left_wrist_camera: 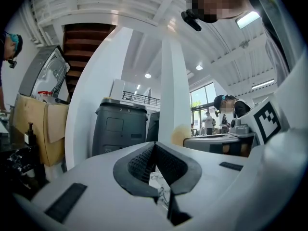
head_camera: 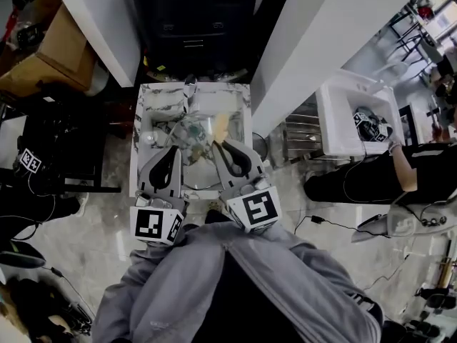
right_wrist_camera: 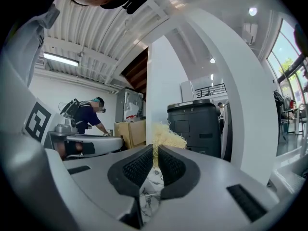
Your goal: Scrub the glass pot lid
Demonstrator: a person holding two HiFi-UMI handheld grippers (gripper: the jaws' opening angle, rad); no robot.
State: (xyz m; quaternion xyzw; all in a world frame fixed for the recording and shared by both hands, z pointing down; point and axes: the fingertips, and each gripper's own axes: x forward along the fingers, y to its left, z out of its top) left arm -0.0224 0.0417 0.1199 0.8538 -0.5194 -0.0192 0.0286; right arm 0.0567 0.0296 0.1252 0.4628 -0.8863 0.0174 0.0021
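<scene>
The glass pot lid (head_camera: 190, 130) lies on a small marble table (head_camera: 166, 96) in the head view. My left gripper (head_camera: 176, 149) hovers at the lid's near left edge. In the left gripper view its jaws (left_wrist_camera: 154, 146) are shut, pad against pad, with nothing seen between them. My right gripper (head_camera: 216, 146) is shut on a yellow fibrous scrubber (head_camera: 221, 125), which sticks out past its tips (right_wrist_camera: 155, 148) as a pale tuft (right_wrist_camera: 167, 136). The scrubber (left_wrist_camera: 180, 134) hangs over the lid's right side; whether it touches the glass I cannot tell.
A black bin (head_camera: 194, 20) stands behind the table between two white pillars. A white sink stand (head_camera: 341, 120) at the right holds another gripper, and a person's arm (head_camera: 414, 164) reaches toward it. A cardboard box (head_camera: 53, 48) sits at the left. Cables run over the floor.
</scene>
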